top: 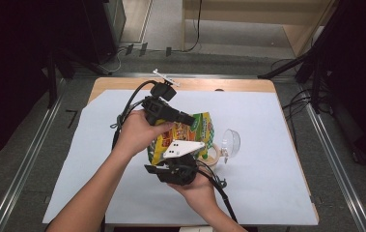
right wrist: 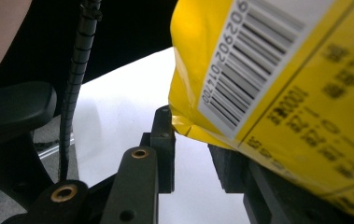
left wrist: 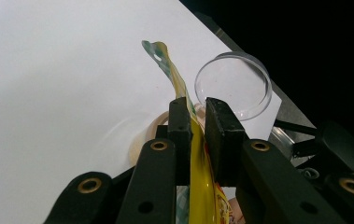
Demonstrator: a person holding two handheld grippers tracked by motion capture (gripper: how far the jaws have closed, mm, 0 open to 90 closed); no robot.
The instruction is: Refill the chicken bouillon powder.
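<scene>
Yellow snack bag (top: 185, 137) is up off the white sheet (top: 277, 145), left gripper (left wrist: 198, 116) clamped on its edge & right gripper (right wrist: 191, 154) pinching a lower corner (seal looks intact), so grip's done, pulling it open prob. still left.

The yellow snack bag (right wrist: 277, 88) hides the right claw's far jaw, its print blurred.

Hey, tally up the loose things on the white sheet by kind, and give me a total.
Yellow snack bag: 1
Roll of tape: 1
Clear round dish: 1
Total: 3
</scene>
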